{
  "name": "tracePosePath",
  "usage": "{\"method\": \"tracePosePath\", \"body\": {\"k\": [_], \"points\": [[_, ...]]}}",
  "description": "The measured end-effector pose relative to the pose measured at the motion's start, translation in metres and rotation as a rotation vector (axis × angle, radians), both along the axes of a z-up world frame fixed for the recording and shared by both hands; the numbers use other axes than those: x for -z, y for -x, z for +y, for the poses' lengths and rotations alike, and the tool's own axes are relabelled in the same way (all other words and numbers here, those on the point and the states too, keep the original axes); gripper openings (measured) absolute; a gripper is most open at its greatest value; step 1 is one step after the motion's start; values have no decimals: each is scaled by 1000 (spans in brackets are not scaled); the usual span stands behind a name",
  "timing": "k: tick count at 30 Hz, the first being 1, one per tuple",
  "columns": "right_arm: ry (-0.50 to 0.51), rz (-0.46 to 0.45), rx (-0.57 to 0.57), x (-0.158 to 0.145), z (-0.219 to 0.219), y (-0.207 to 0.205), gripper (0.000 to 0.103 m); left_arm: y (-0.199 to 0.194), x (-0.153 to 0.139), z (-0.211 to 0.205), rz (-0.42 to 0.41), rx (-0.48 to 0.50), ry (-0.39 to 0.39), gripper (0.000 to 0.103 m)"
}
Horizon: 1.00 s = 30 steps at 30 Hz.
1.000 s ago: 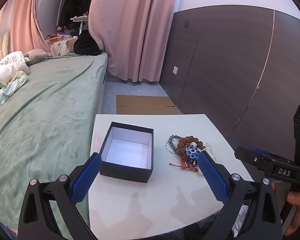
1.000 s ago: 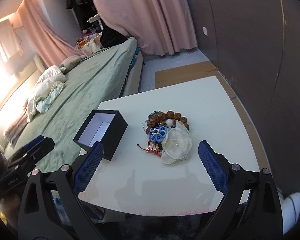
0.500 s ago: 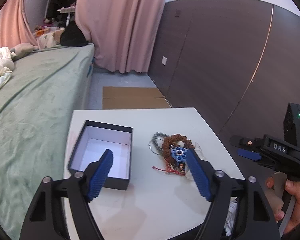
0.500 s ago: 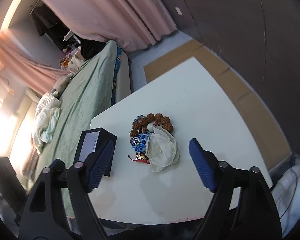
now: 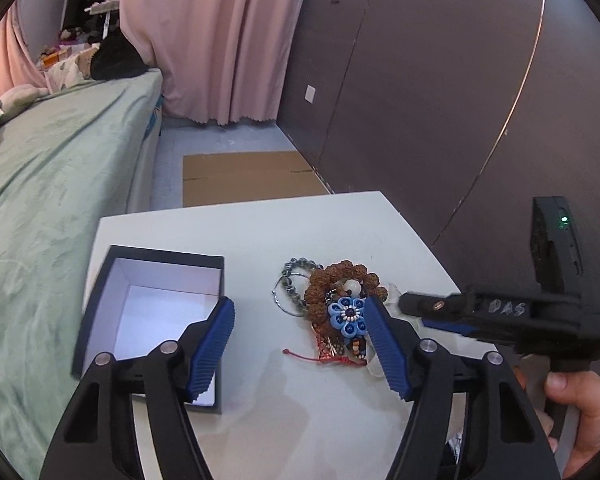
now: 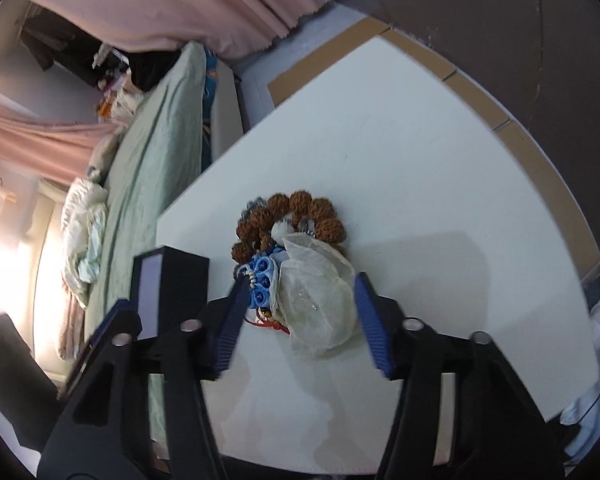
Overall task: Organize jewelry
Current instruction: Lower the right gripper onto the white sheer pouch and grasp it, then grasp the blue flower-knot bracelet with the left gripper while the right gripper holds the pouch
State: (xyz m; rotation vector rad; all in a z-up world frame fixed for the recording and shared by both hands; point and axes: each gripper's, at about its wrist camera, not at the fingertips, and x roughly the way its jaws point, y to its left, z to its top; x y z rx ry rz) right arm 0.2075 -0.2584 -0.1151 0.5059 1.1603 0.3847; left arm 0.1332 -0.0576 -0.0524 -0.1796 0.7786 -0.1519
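Note:
A pile of jewelry lies mid-table: a brown bead bracelet [image 5: 342, 276], a blue flower piece [image 5: 348, 316], a grey bead chain [image 5: 290, 284], red cord [image 5: 324, 356] and a sheer white pouch [image 6: 316, 304]. An open black box [image 5: 156, 320] with a white inside stands to its left. My left gripper [image 5: 298, 344] is open above the table, between box and pile. My right gripper [image 6: 298, 316] is open and hovers with its fingers either side of the pouch; it also shows in the left wrist view [image 5: 432, 306] at the pile's right edge.
The white table [image 6: 420, 184] stands beside a green bed [image 5: 48, 184] on the left. A dark panelled wall [image 5: 440, 100] runs along the right. Flat cardboard [image 5: 244, 176] lies on the floor beyond the table. Pink curtains [image 5: 216, 40] hang behind.
Both grippers have moved forward and down toward the table. The right one has tilted over the pile and closed in on the pouch; its fingers stand somewhat narrower than before.

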Motion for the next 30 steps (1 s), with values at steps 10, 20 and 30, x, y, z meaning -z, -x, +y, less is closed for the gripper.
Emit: {"method": "tracePosePath", "body": {"k": [10, 20, 30], "points": [[-86, -52, 65, -9, -13, -3, 3, -19, 15, -8, 45, 22, 47, 64], [-105, -142, 145, -39, -40, 1, 3, -24, 28, -36, 63, 73, 17, 64], [-77, -137, 174, -36, -47, -2, 3, -37, 52, -58, 96, 91, -14, 58]]}}
